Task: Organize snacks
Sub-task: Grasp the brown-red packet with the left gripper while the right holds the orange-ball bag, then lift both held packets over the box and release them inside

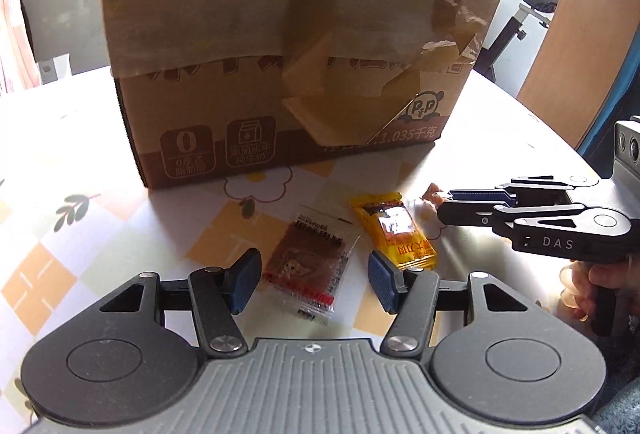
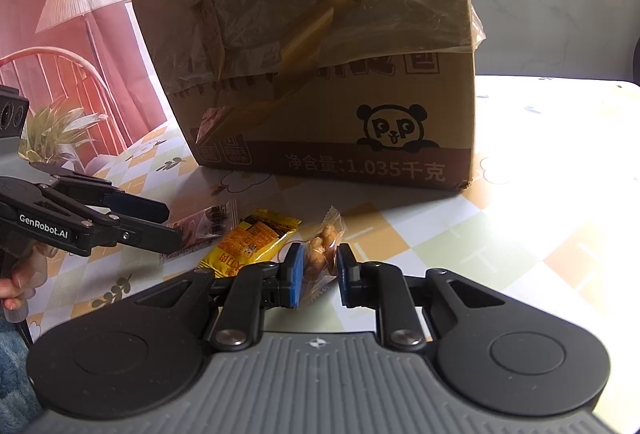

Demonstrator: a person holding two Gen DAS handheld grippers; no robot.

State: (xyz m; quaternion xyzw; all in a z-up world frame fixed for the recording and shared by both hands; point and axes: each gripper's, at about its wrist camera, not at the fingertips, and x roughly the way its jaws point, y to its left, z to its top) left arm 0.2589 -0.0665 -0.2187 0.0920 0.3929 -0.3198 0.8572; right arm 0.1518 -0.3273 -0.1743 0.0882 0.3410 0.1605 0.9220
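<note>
A brown cardboard box [image 1: 288, 46] stands on the table, also in the right wrist view [image 2: 320, 54]. Three snack packets lie in front of it: a clear packet of dark red jerky [image 1: 308, 266], a yellow packet [image 1: 396, 230] and a clear packet of nuts [image 2: 320, 254]. My left gripper [image 1: 312, 280] is open, its fingers on either side of the jerky packet. My right gripper [image 2: 318, 274] is open around the nut packet, not clamped. In the left wrist view the right gripper [image 1: 444, 204] reaches in from the right. In the right wrist view the left gripper [image 2: 172, 222] hangs over the jerky packet [image 2: 204, 224], beside the yellow packet [image 2: 248, 246].
The table [image 1: 80, 162] has a checked cloth with flowers. The box has torn tape and a panda print [image 2: 394, 128]. A chair [image 2: 52, 74] and a plant [image 2: 56, 134] stand past the left edge. An exercise bike [image 1: 524, 22] stands behind at the right.
</note>
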